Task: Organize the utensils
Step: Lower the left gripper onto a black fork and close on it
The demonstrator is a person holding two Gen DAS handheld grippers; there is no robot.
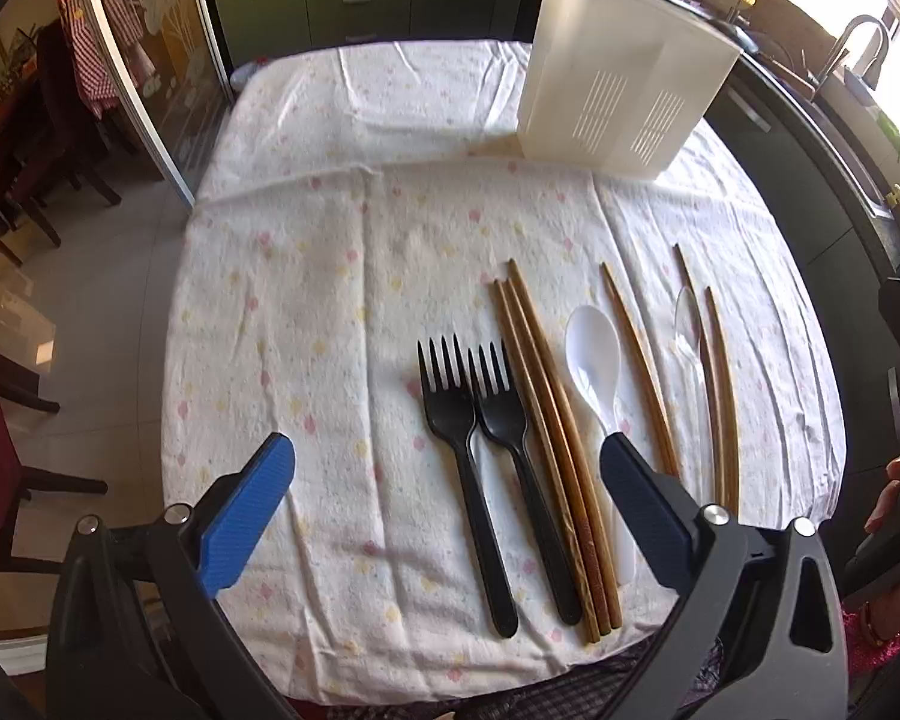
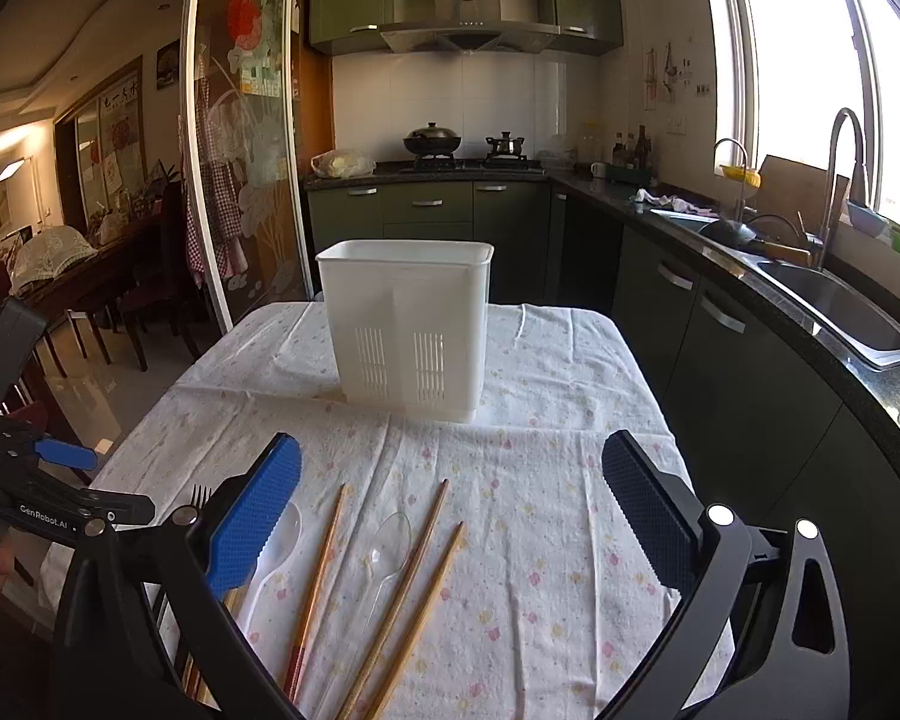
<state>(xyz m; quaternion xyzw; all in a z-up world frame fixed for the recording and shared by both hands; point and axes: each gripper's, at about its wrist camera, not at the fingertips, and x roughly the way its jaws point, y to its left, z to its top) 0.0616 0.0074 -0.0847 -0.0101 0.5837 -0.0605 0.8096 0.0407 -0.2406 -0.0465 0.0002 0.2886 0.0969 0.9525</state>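
1. The left claw (image 1: 447, 504) hangs spread wide and empty over the near edge of the bench (image 1: 306, 276), with the cutlery lying flat on the flowered cloth ahead of it.
2. Farthest left lie two black forks (image 1: 480, 450), side by side and touching, tines pointing away.
3. Just beside them sit three wooden chopsticks (image 1: 555, 450) bunched together, then a white spoon (image 1: 597, 360).
4. Further right lie a single chopstick (image 1: 639, 372), a clear spoon (image 1: 687, 324) and two more chopsticks (image 1: 717, 396).
5. The white slotted holder (image 1: 621, 78) stands upright at the far right of the bench, well apart from the cutlery; it appears empty, so the sorting looks barely begun.
6. The right claw (image 2: 450, 516) is likewise spread and empty, above the clear spoon.
7. A good first pick would probably close across one handle near its middle, lift it level, then tip it upright over the holder.
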